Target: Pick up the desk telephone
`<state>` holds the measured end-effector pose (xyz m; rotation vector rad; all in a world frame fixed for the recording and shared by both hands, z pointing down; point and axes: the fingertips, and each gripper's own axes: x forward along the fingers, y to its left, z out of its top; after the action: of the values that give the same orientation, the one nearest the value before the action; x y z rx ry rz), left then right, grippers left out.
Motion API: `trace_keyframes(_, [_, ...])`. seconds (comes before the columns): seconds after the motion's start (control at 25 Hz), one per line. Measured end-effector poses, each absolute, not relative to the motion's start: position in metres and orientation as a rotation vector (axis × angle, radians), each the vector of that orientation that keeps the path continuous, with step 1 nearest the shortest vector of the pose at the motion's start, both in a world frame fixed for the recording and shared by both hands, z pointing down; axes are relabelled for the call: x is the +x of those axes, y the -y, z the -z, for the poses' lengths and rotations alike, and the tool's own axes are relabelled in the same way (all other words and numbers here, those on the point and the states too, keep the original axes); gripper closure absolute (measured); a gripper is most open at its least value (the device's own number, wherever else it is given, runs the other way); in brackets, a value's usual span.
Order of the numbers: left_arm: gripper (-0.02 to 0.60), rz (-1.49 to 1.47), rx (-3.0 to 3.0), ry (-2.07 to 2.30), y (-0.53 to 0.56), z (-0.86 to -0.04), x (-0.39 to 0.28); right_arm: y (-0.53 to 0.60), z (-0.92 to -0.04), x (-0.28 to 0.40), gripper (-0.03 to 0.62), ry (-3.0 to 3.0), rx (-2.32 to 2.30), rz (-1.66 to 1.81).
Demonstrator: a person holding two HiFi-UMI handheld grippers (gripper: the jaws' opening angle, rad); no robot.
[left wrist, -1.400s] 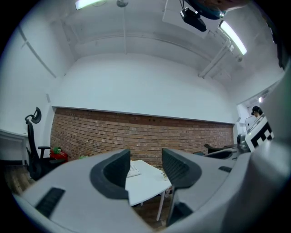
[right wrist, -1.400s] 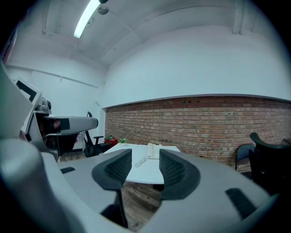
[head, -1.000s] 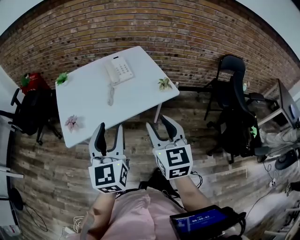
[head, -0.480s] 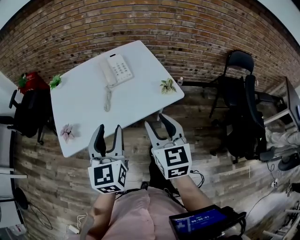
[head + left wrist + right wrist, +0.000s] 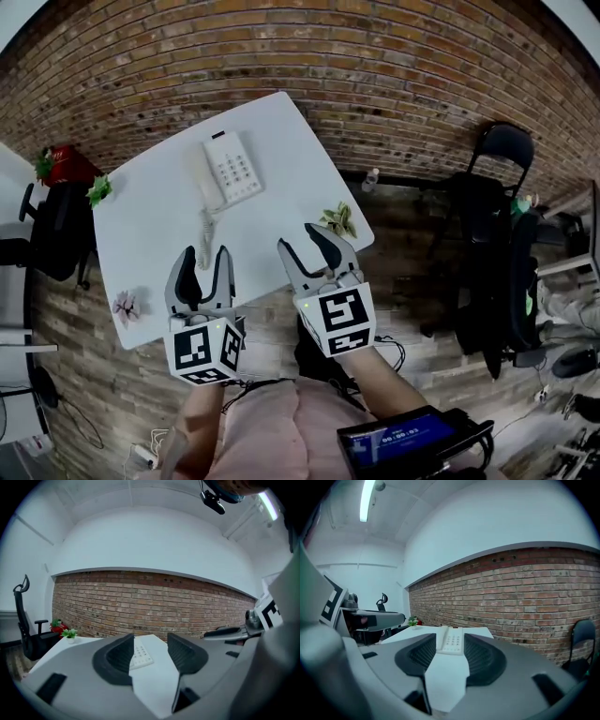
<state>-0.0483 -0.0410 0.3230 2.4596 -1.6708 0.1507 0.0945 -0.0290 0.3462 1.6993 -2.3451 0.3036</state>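
A white desk telephone [image 5: 225,173] with a coiled cord lies on the far part of the white table [image 5: 150,234], near the brick wall. My left gripper [image 5: 206,255] hovers over the table's near edge, open and empty. My right gripper [image 5: 301,236] hangs beside it at the near right edge, also open with nothing between its fingers. In the left gripper view the telephone [image 5: 141,653] shows between the jaws, well ahead. In the right gripper view the telephone [image 5: 451,640] sits ahead between the jaws.
Small potted plants stand on the table: one at the far left [image 5: 98,190], a pink one at the near left [image 5: 126,305], one at the right corner [image 5: 337,218]. Black office chairs [image 5: 497,225] stand to the right, another chair [image 5: 42,239] to the left. A brick wall [image 5: 375,84] runs behind.
Both grippers have moved forward from the floor side to over the table's near edge, closer to the telephone. Their jaws stay apart as before.
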Motion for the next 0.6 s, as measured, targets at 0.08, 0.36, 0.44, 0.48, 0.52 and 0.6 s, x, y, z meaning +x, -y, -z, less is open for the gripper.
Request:
trace_keyframes(0.08, [0.353, -0.139, 2.436, 1.712, 0.062, -0.318, -0.042, 0.054, -0.342, 0.102, 0.402, 2.377, 1.667, -0.298])
trace_keyframes(0.36, [0.35, -0.087, 2.377, 1.826, 0.112, -0.297, -0.037, 0.123, -0.322, 0.112, 0.402, 2.468, 1.594, -0.258])
trace_keyframes(0.44, [0.35, -0.07, 2.366, 1.861, 0.12, -0.29, -0.04, 0.136, -0.312, 0.109, 0.402, 2.499, 1.574, -0.232])
trace_keyframes(0.48, [0.348, -0.061, 2.362, 1.877, 0.123, -0.286, -0.042, 0.141, -0.306, 0.108, 0.402, 2.513, 1.566, -0.217])
trace_keyframes(0.52, [0.348, -0.049, 2.358, 1.892, 0.127, -0.282, -0.042, 0.146, -0.301, 0.107, 0.402, 2.525, 1.559, -0.204])
trace_keyframes(0.6, [0.347, -0.03, 2.352, 1.915, 0.133, -0.275, -0.042, 0.155, -0.294, 0.106, 0.401, 2.544, 1.545, -0.193])
